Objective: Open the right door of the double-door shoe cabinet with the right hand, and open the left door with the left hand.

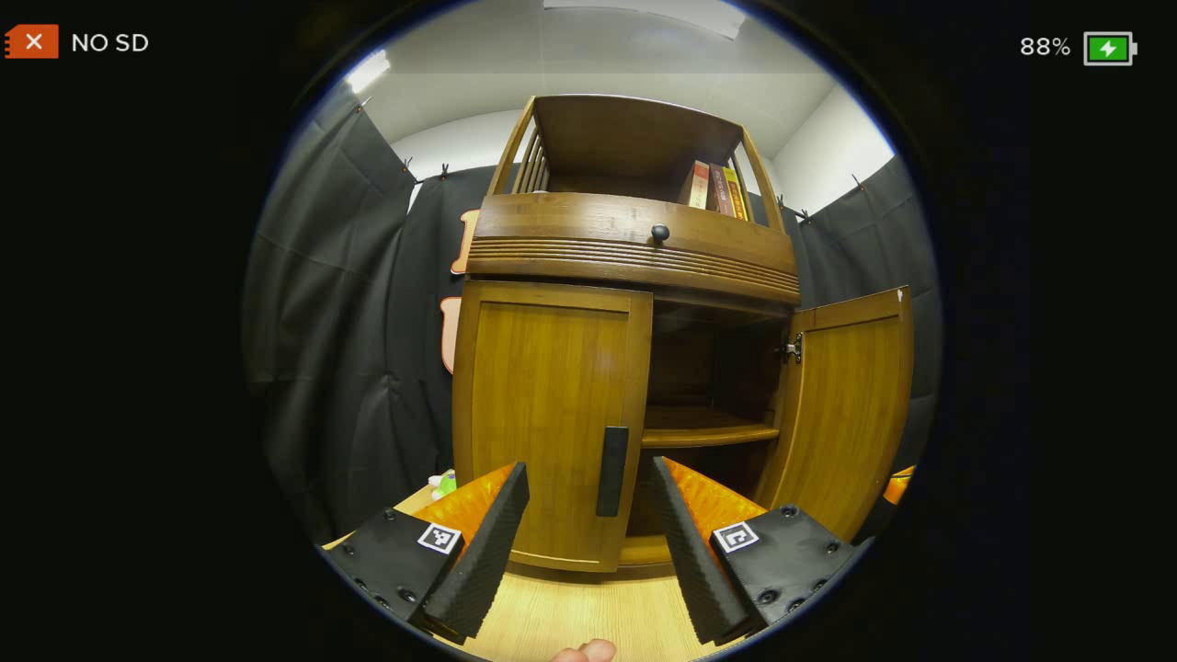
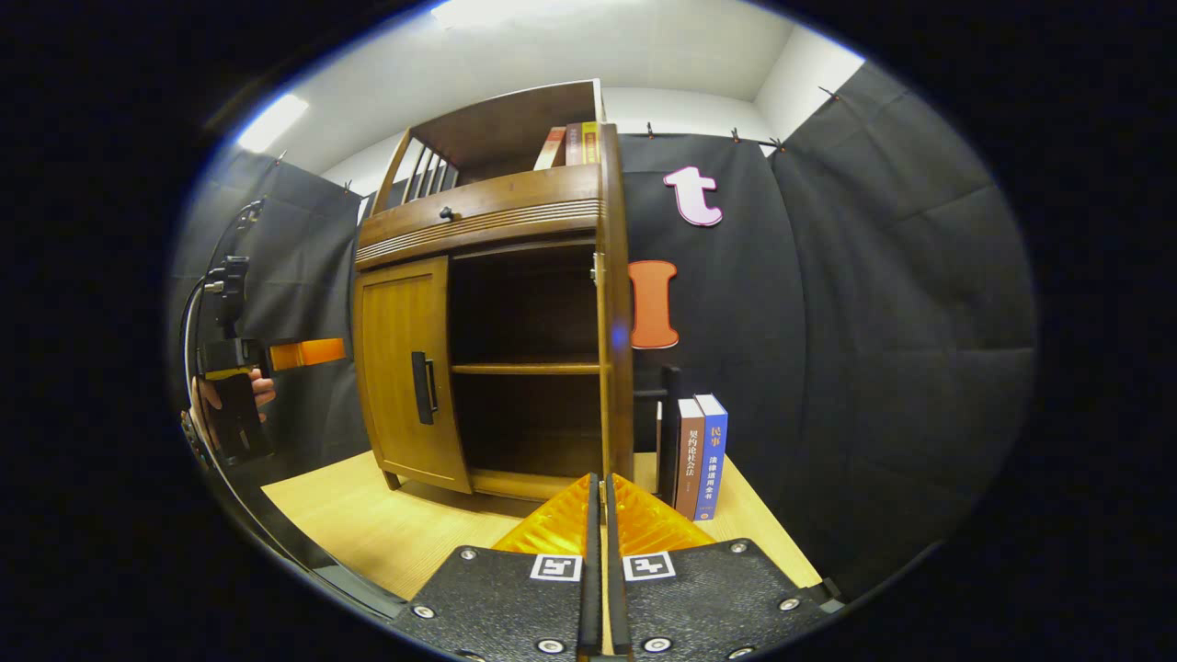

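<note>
The glossy honey-brown wooden shoe cabinet (image 1: 552,405) shows vertical grain on its doors, darker brown horizontal ribbing under the drawer band, a black round knob (image 1: 659,233) and a black bar handle (image 1: 612,471). The pale yellow wood-grain tabletop (image 1: 570,616) lies under it. The left gripper (image 1: 588,524) has ridged translucent orange fingers (image 1: 469,506), black textured pads and 2 black-and-white square tags. 2 upright books (image 2: 701,455) have brown and blue spines.

Beside the shoe cabinet (image 2: 405,368), the blue book (image 2: 713,455) has 民事 atop its spine, while the brown book (image 2: 691,460) carries pale Chinese characters too small to read.
</note>
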`<state>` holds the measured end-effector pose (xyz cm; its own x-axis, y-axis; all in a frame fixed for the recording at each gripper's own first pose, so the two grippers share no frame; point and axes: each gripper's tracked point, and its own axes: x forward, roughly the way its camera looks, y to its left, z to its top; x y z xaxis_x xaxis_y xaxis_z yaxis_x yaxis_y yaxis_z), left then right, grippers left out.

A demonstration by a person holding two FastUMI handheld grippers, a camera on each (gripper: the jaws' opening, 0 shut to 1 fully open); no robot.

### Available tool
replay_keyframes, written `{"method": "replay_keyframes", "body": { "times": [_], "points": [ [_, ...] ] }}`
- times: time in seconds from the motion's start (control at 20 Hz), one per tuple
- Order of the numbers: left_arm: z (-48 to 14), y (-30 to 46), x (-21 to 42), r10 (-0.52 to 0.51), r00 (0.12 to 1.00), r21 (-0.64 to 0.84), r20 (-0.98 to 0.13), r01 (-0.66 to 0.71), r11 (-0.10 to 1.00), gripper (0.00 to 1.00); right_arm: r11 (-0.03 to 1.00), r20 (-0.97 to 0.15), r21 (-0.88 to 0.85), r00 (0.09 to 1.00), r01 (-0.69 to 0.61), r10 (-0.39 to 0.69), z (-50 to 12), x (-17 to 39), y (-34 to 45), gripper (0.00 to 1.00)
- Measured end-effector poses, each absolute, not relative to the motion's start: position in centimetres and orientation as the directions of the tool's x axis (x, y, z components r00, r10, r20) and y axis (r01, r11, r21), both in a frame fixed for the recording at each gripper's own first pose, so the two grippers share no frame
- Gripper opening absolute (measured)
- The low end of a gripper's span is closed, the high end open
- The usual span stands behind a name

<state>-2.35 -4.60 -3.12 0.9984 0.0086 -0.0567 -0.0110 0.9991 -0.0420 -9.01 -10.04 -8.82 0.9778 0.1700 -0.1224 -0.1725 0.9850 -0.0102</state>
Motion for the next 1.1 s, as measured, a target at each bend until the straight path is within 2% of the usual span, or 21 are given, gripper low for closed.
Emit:
{"method": "replay_keyframes", "body": {
  "times": [0.25,0.4,0.55,0.7,0.8,0.95,1.0,1.05,1.1],
  "points": [
    [-2.9,-5.5,-1.2,-0.021,0.999,-0.074,-0.049,0.018,0.997,0.81,0.974,-0.065,0.01,0.972,-0.226,0.226,-8.1,-7.3,-2.9,0.02],
    [-4.2,-5.4,-0.1,-0.028,0.997,-0.072,-0.074,0.022,0.997,0.82,0.97,-0.124,0.048,0.962,-0.237,0.241,-9.3,-6.0,-0.7,0.02],
    [-5.7,-5.3,1.6,-0.025,0.996,-0.066,-0.083,0.019,0.998,0.8,0.973,-0.113,0.1,0.969,-0.208,0.219,-8.8,-5.8,-0.6,0.04],
    [-7.4,-4.8,3.6,-0.003,0.995,-0.029,-0.096,0.0,1.0,0.81,0.976,-0.124,0.098,0.971,-0.194,0.205,-9.1,-5.6,-0.7,0.51],
    [-8.1,-4.3,5.4,-0.004,0.998,-0.002,-0.069,0.003,1.0,0.8,0.977,-0.114,0.107,0.974,-0.185,0.197,-8.9,-5.6,-1.0,0.51],
    [-10.4,-4.7,8.3,-0.007,0.995,-0.005,-0.095,0.006,1.0,0.8,0.978,-0.095,0.1,0.976,-0.184,0.194,-8.5,-5.8,-0.9,1.0],
    [-10.8,-4.8,9.1,-0.017,0.995,-0.015,-0.097,0.016,1.0,0.8,0.98,-0.098,0.087,0.977,-0.181,0.189,-8.5,-5.9,-0.9,1.0],
    [-11.2,-5.0,10.1,-0.024,0.995,-0.028,-0.095,0.022,0.999,0.8,0.98,-0.104,0.081,0.976,-0.181,0.189,-8.6,-6.1,-1.0,0.93],
    [-11.5,-5.3,10.7,-0.032,0.995,-0.039,-0.093,0.029,0.999,0.8,0.979,-0.11,0.084,0.975,-0.187,0.195,-8.7,-6.4,-1.0,1.0]
  ]
}}
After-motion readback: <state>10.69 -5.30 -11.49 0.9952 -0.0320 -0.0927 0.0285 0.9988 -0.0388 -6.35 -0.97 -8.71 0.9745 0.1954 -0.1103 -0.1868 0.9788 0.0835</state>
